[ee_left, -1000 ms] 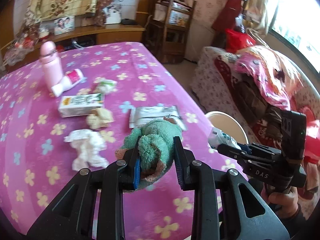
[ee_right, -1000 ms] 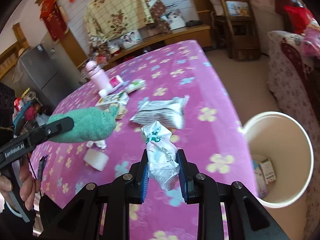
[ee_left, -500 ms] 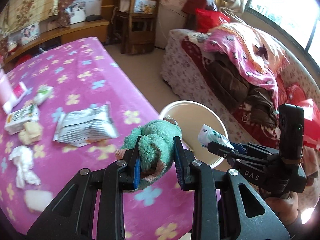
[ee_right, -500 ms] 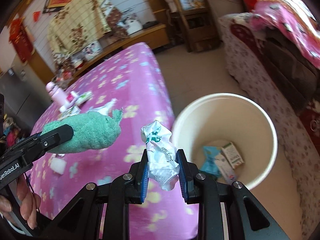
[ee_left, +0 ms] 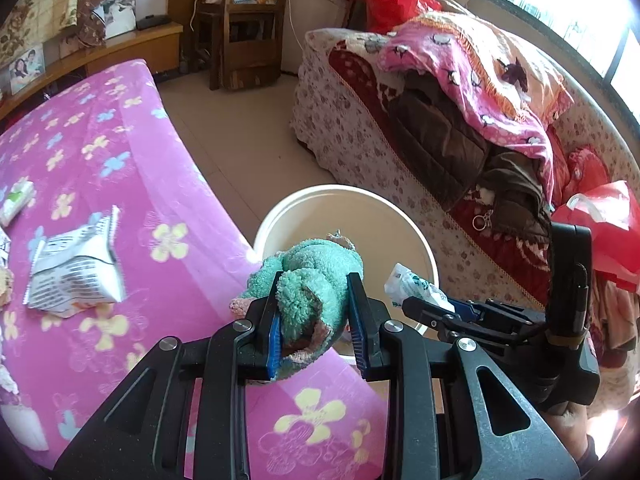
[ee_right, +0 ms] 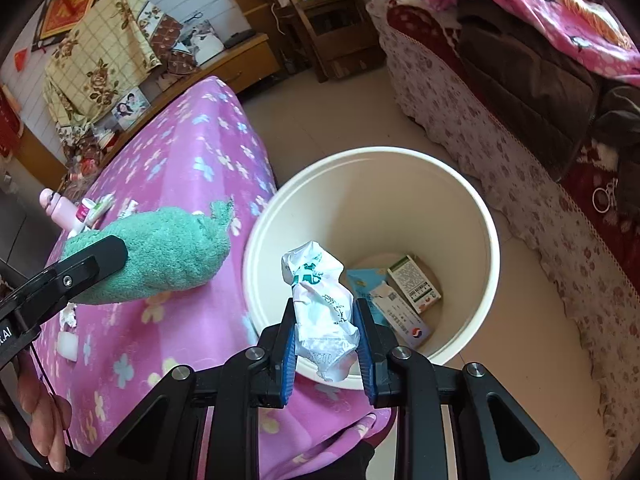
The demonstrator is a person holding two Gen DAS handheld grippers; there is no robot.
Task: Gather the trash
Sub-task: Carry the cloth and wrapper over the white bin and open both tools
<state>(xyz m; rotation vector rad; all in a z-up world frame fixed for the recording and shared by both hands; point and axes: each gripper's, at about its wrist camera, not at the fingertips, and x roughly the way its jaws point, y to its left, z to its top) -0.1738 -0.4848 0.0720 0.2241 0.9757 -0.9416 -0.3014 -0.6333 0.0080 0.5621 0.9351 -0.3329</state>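
Observation:
My left gripper (ee_left: pixel 314 316) is shut on a green fuzzy cloth (ee_left: pixel 316 276) and holds it above the table's edge, next to the cream waste bin (ee_left: pixel 280 210). The cloth also shows in the right wrist view (ee_right: pixel 168 252). My right gripper (ee_right: pixel 324 336) is shut on a crumpled white plastic wrapper (ee_right: pixel 322 304) and holds it over the near rim of the bin (ee_right: pixel 486 240). The right gripper (ee_left: pixel 416 300) shows in the left wrist view with the wrapper (ee_left: pixel 408 282). Small cartons (ee_right: pixel 414 284) lie on the bin's floor.
A pink flowered tablecloth (ee_left: pixel 100 152) covers the table, with a silver snack bag (ee_left: pixel 76 268), tissue and other litter at the left. A pink bottle (ee_right: pixel 58 208) stands at the far end. A sofa with blankets (ee_left: pixel 460 92) stands right of the bin.
Both grippers have swung right, from over the table to the bin beside it. The wrapper now hangs over the bin's near rim. Both grips are unchanged.

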